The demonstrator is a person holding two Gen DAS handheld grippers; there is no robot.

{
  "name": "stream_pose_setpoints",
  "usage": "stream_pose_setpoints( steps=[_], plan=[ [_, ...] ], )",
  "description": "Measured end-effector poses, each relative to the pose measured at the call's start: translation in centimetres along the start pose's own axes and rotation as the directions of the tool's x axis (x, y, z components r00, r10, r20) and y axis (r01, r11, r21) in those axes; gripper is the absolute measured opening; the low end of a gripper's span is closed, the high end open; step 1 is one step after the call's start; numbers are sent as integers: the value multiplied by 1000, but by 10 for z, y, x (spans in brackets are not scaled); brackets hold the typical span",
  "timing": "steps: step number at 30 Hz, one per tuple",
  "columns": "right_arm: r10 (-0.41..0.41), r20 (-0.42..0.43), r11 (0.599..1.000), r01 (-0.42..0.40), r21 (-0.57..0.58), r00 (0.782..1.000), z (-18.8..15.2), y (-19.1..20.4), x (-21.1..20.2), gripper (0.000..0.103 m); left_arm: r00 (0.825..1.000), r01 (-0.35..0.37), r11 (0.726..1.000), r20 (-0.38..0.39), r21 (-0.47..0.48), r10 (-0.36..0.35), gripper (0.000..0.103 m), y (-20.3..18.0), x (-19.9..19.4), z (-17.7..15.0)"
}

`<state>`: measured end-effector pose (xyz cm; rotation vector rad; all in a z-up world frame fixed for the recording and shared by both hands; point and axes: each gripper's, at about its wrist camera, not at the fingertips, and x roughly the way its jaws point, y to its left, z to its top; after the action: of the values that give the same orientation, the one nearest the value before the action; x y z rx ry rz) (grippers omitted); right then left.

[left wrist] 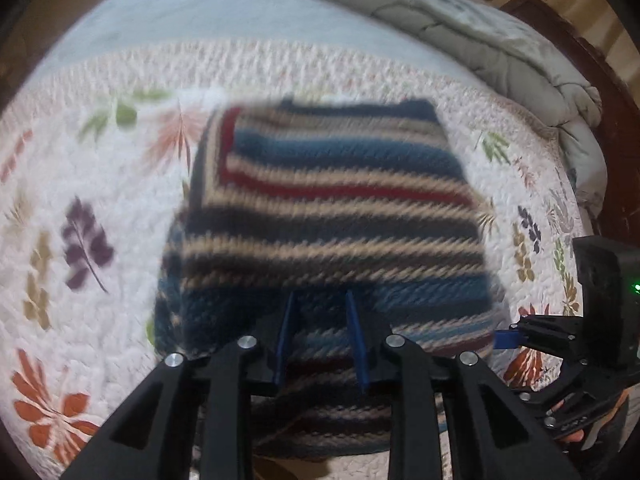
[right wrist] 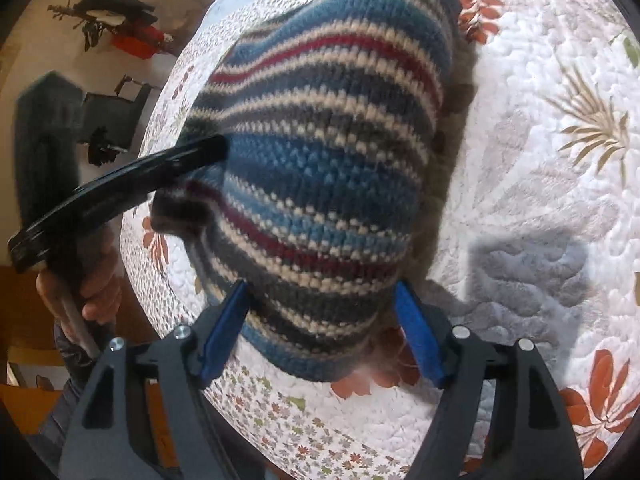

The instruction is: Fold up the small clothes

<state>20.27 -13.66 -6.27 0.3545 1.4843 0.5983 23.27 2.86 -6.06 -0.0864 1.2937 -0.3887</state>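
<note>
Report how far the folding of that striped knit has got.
Done: the striped knit lies on the floral quilt as a compact rectangle, one side turned in. In hand: the left gripper stands narrowly open over its near edge; the right gripper stands wide around an end. Left: possibly one final fold; no other clothes show.

A: How many garments do I have on my feeds?

B: One sweater (left wrist: 328,216), striped, folded on one quilt (left wrist: 80,184).

A: I count two grippers: the left gripper (left wrist: 322,340) and the right gripper (right wrist: 320,332), two blue pads on each.

B: Agreed. Behind the quilt, one blue sheet (left wrist: 192,12) and one grey comforter (left wrist: 480,28).

A: Hands?

B: I see one hand (right wrist: 86,280) clearly on my right feed. Off the bed, one red box (right wrist: 136,46).
</note>
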Motion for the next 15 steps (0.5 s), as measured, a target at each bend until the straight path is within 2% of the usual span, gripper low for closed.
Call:
stream_pose_setpoints(
  steps=[3, 7, 9, 11, 13, 15],
  plan=[
    [-10, -17, 1000, 10, -3, 1000, 0, 2, 12, 75, 1000, 21, 999, -21, -33, -22, 27, 13, 10, -7],
    [-86, -11, 996, 86, -13, 996, 2, 4, 26, 76, 1000, -18, 1000, -23, -18, 18, 25, 10, 13, -10],
    [-96, -13, 995, 96, -20, 995, 0, 8, 32, 76, 999, -42, 999, -17, -4, 42, 25, 5, 13, -11],
    [-78, -24, 997, 77, -13, 997, -2, 12, 38, 75, 999, -31, 999, -11, -27, 31, 26, 5, 9, -13],
    [-49, -24, 999, 49, -5, 999, -5, 12, 39, 60, 1000, -8, 998, -2, -54, 8, 30, 8, 1, -16],
    [-16, -16, 1000, 16, 11, 1000, -7, 8, 38, 51, 1000, 3, 999, 4, -52, -3, 38, 7, -2, -19]
  ],
)
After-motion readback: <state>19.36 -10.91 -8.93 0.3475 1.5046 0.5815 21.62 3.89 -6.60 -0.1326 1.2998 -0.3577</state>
